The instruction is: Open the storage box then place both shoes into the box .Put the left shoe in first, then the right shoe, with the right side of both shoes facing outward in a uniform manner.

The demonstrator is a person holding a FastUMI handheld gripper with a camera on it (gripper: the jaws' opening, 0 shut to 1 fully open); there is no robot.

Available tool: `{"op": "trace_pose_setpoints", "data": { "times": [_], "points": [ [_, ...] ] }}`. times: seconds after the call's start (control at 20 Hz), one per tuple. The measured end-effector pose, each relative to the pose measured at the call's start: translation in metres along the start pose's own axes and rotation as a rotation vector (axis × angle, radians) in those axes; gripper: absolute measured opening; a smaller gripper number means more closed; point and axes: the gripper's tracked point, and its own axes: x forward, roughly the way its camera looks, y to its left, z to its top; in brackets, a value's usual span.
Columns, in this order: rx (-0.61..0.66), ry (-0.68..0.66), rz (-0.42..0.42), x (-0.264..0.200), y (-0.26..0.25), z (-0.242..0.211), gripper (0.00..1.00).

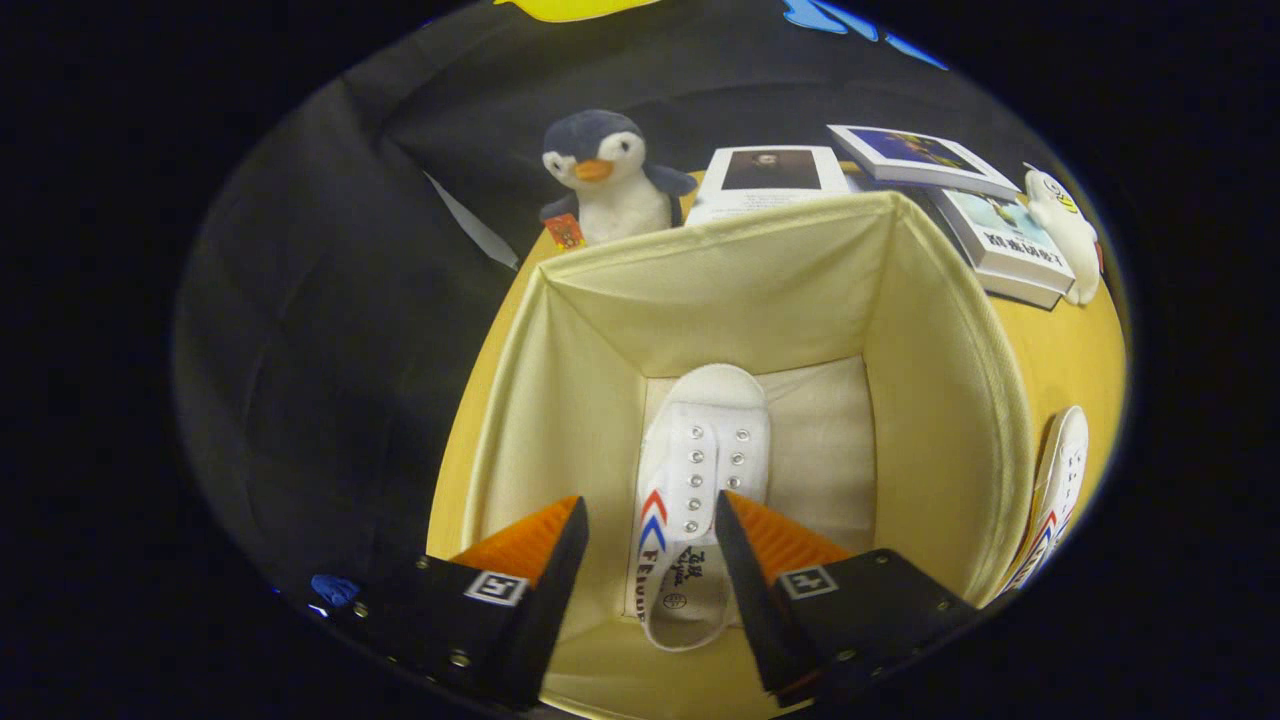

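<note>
white shoe [700, 470] in box [930, 400], fingers [652, 520] apart

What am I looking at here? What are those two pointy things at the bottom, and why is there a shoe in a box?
This picture comes from a little camera that rides on a grabbing tool a person holds in a hand. The two pointy things are the tool's jaws; the gripper is open, with its jaws spread apart and pressing on nothing.

The camera looks down into an open cream storage box standing on a yellow table. One white shoe already lies on the box's bottom, seen between the jaws. The second white shoe waits on the table just outside the box's right wall.

Beyond the box sit a toy penguin, some books and a small white toy.
</note>
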Motion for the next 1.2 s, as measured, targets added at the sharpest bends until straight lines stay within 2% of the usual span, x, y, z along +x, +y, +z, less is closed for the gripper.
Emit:
{"op": "trace_pose_setpoints", "data": {
  "times": [0.1, 0.35, 0.45, 0.75, 1.2],
  "points": [
    [-0.052, -0.065, -0.009, -0.016, -0.010, 0.010, 1.00],
    [-0.068, -0.195, 0.040, -0.070, -0.028, 0.032, 0.99],
    [-0.071, -0.235, 0.033, -0.091, -0.045, 0.042, 0.99],
    [-0.050, -0.293, -0.059, -0.135, -0.123, 0.051, 0.99],
    [0.038, -0.262, -0.201, -0.164, -0.234, 0.018, 0.99]
  ]
}}
